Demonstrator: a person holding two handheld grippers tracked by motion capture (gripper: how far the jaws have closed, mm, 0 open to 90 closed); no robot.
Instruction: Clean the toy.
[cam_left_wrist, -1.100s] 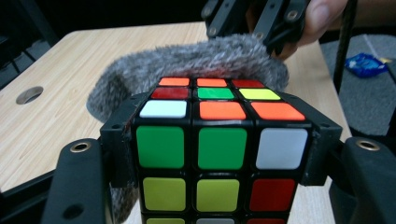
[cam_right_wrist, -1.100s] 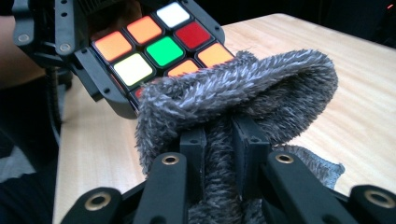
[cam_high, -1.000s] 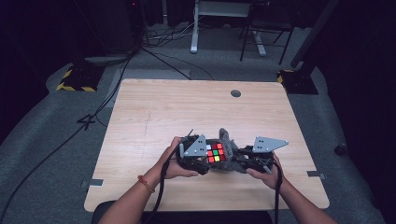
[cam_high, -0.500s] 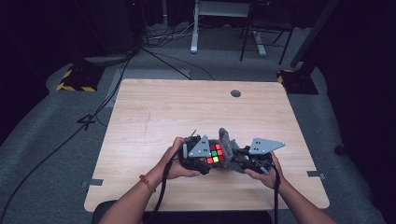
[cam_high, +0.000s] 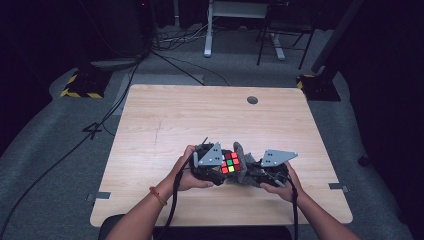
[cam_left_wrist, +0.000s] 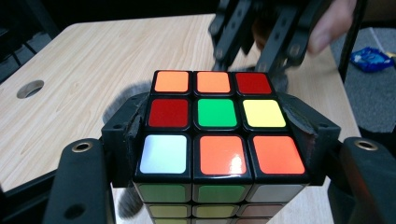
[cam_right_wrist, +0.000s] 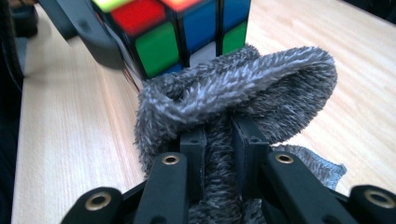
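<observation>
Left tool (cam_high: 216, 167): clamped on a Rubik's cube (cam_high: 229, 162), one jaw pressed flat against each side face of the cube's near layer. Cube held above the counter (cam_high: 165, 120), top face up, directly ahead of the left tool and filling the span between its jaws. Top face as seen in the left gripper view (cam_left_wrist: 217, 122): orange, orange, red in the far row; red, green, yellow in the middle row; white, orange, orange in the near row.

Right tool (cam_right_wrist: 219, 140): nearly together, clamped on a fold of grey fleecy cloth (cam_right_wrist: 243, 88). Cloth bunched up and over the jaw tips, with a loose edge hanging at the lower right of the tool. Cloth pressed against the lower side of the cube, just beyond the right tool's tips.

Both tools close together at the near middle of the counter, cube between them.
</observation>
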